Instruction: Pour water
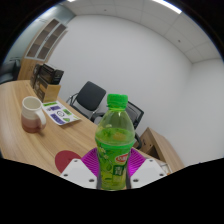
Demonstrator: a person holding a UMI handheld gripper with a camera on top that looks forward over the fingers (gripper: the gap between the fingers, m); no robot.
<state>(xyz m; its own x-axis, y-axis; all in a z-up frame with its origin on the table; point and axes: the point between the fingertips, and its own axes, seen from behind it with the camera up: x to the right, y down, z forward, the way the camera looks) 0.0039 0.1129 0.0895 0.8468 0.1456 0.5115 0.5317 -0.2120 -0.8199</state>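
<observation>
A green plastic bottle (114, 140) with a green cap and a printed label stands upright between my fingers, held up off the wooden table (30, 145). My gripper (112, 166) is shut on the bottle, with a magenta pad (90, 159) pressed against each side of its lower body. A pale cup (33, 114) with reddish liquid low inside stands on the table, off to the left and beyond the bottle.
A colourful booklet (59, 114) lies on the table just right of the cup. Black chairs (88, 98) stand behind the table. Shelves (45, 42) and a brown cabinet line the left wall. A pink round thing (66, 160) lies near my left finger.
</observation>
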